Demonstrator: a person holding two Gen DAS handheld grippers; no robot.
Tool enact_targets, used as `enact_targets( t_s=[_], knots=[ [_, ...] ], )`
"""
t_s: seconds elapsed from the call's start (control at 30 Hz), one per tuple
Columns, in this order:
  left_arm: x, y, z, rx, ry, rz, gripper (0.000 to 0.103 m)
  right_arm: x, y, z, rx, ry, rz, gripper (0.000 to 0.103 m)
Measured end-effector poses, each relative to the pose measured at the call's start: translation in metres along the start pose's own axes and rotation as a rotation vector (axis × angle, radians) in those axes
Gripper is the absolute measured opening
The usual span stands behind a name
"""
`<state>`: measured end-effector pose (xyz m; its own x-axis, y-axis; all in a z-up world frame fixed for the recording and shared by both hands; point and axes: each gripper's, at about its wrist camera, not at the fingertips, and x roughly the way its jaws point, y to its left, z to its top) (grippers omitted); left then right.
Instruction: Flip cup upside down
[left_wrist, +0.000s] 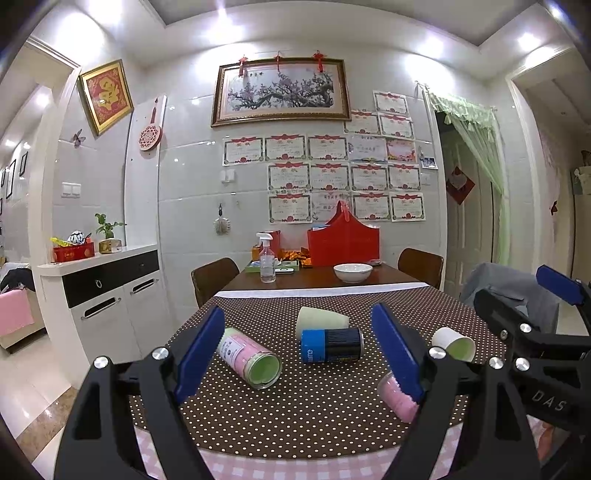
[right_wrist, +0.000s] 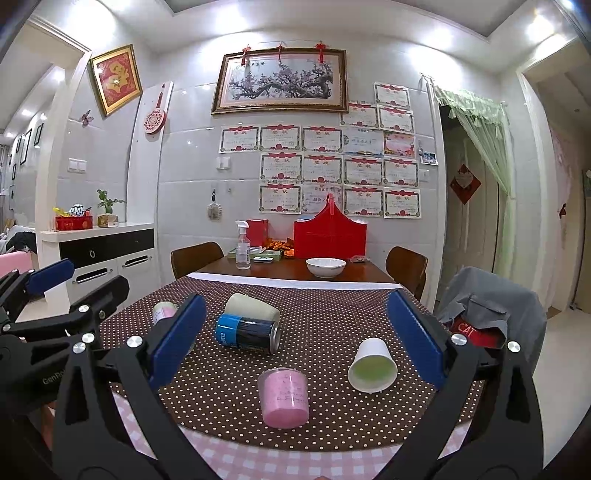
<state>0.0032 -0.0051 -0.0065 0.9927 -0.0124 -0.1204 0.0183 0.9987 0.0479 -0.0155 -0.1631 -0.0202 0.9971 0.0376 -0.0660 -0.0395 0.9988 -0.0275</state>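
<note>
The white cup (right_wrist: 372, 365) lay on its side near the table's (right_wrist: 332, 417) front right, between the spread fingers of the right gripper (right_wrist: 299, 339); the left gripper (left_wrist: 299, 354) was spread and empty too. A good grasp would probably pinch its wall and turn the rim down. Five containers lay toppled: four cups and one can (right_wrist: 247, 334).

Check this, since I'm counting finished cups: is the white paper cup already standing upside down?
No, the white paper cup lies on its side, its green inside facing the camera.

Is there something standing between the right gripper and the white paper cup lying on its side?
Nothing visible. The right gripper is open, and the white cup lies just ahead between its fingers; the pink cup lies apart, to its left.
</note>
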Motion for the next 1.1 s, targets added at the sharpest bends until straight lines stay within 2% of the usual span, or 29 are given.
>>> enact_targets(
  t_s=[1.1],
  knots=[
    [0.0002,-0.0001,0.0022,0.011,-0.002,0.009,0.081,0.0002,-0.0016,-0.0027,0.005,0.000,0.004,0.097]
  ],
)
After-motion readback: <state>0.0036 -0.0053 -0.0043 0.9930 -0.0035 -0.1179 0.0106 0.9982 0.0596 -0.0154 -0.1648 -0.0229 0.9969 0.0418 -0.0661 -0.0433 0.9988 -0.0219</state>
